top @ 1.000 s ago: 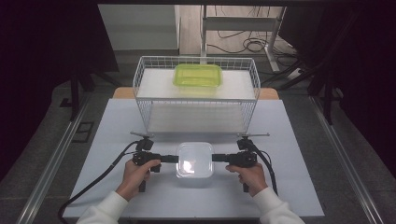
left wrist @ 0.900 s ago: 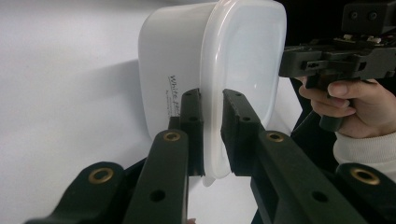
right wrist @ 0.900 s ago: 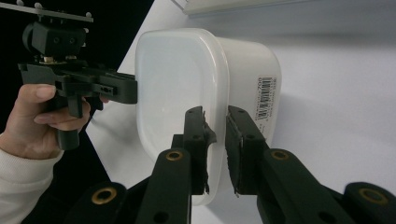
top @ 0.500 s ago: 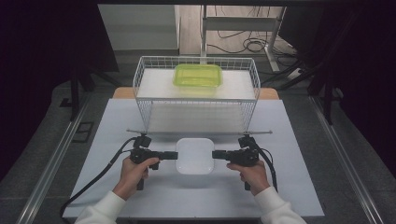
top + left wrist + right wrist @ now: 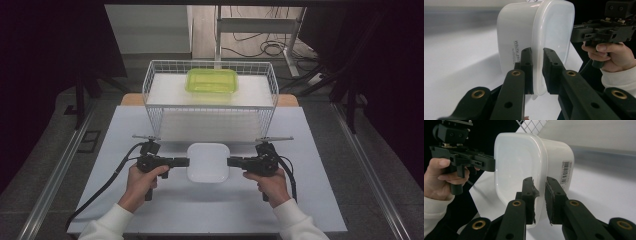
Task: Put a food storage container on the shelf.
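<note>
Left gripper view looks along the left gripper (image 5: 537,72), whose jaws are clamped on the projecting lid rim of a white container (image 5: 536,37), one jaw on either side of that thin lip. Right gripper view gives the mirror of it: the right gripper (image 5: 539,197) has its jaws pinched on the opposite edge of the same rim, with the barcode label on the wall just beyond.

From the high view the white container (image 5: 208,162) sits squarely between the left gripper (image 5: 183,162) and the right gripper (image 5: 232,161), each pointing inward along one line, so neither hand is nearer than the other. Its plan is nearly square, with no clear long axis. It seems to hang slightly clear of the surface (image 5: 210,210), though the view from above makes that hard to confirm.

Straight ahead, past the container, stands the wire basket (image 5: 210,107), holding a green lidded box (image 5: 212,81) at its far side.
</note>
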Demonstrator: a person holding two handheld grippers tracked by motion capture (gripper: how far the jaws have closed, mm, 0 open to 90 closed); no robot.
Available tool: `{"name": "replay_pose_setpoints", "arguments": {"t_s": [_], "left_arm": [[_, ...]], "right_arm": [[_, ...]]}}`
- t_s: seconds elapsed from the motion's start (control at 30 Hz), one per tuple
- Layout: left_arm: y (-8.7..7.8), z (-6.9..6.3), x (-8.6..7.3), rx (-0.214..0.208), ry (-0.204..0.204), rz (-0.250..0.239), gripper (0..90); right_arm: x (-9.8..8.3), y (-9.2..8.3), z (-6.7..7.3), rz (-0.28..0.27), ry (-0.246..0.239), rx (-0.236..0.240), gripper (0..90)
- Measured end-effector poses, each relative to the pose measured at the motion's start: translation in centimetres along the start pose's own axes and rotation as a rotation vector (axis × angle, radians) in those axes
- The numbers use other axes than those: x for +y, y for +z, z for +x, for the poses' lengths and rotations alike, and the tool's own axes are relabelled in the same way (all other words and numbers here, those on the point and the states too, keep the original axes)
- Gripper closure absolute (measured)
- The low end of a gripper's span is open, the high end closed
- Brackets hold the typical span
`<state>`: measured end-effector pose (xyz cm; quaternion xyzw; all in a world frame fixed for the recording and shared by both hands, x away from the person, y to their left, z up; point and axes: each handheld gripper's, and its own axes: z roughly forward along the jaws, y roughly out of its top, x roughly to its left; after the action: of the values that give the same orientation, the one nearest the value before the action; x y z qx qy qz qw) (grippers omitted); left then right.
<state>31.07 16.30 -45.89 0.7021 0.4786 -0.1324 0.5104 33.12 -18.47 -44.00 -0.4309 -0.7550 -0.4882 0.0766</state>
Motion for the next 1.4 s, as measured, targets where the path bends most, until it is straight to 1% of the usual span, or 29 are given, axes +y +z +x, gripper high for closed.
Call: {"name": "replay_pose_setpoints", "arguments": {"t_s": [0.1, 0.2, 0.23, 0.3, 0.37, 0.4, 0.47, 0.57, 0.77, 1.03, 1.2, 1.4], "left_arm": [[-0.2, -0.1, 0.2, 0.0, 0.004, -0.007, 79.1], [-0.4, -0.5, 0.4, 0.013, 0.023, -0.012, 79.1], [-0.5, -0.6, 0.5, 0.015, 0.027, -0.015, 79.1], [-0.7, -0.9, 0.7, 0.008, 0.028, -0.018, 79.0], [-1.1, -1.1, 1.1, -0.003, 0.04, -0.026, 79.0], [-1.3, -1.3, 1.3, -0.008, 0.043, -0.034, 79.0], [-1.5, -1.5, 1.6, -0.005, 0.057, -0.043, 79.1], [-1.7, -1.8, 2.0, -0.002, 0.064, -0.051, 79.1], [-1.9, -2.2, 2.7, -0.005, 0.069, -0.071, 79.2], [-2.9, -3.5, 4.2, -0.003, 0.095, -0.1, 79.3], [-3.5, -4.2, 5.1, -0.008, 0.099, -0.123, 79.4], [-4.2, -4.9, 6.2, -0.004, 0.115, -0.14, 79.3]], "right_arm": [[0.2, -0.2, 0.3, -0.008, -0.007, 0.002, 77.6], [0.4, -0.3, 0.6, -0.014, -0.03, -0.002, 77.5], [0.5, -0.4, 0.7, -0.012, -0.031, -0.004, 77.5], [0.7, -0.5, 0.8, -0.017, -0.042, -0.006, 77.5], [0.9, -0.6, 1.0, -0.026, -0.063, -0.011, 77.4], [1.0, -0.7, 1.0, -0.034, -0.068, -0.005, 77.4], [1.4, -1.0, 1.3, -0.045, -0.076, 0.001, 77.4], [2.0, -1.2, 1.6, -0.054, -0.091, 0.001, 77.4], [3.0, -1.8, 2.0, -0.064, -0.094, 0.003, 77.4], [4.8, -2.8, 3.2, -0.087, -0.119, 0.006, 77.5], [6.1, -3.4, 3.8, -0.103, -0.131, 0.012, 77.5], [7.3, -3.9, 4.5, -0.117, -0.154, 0.011, 77.6]]}}
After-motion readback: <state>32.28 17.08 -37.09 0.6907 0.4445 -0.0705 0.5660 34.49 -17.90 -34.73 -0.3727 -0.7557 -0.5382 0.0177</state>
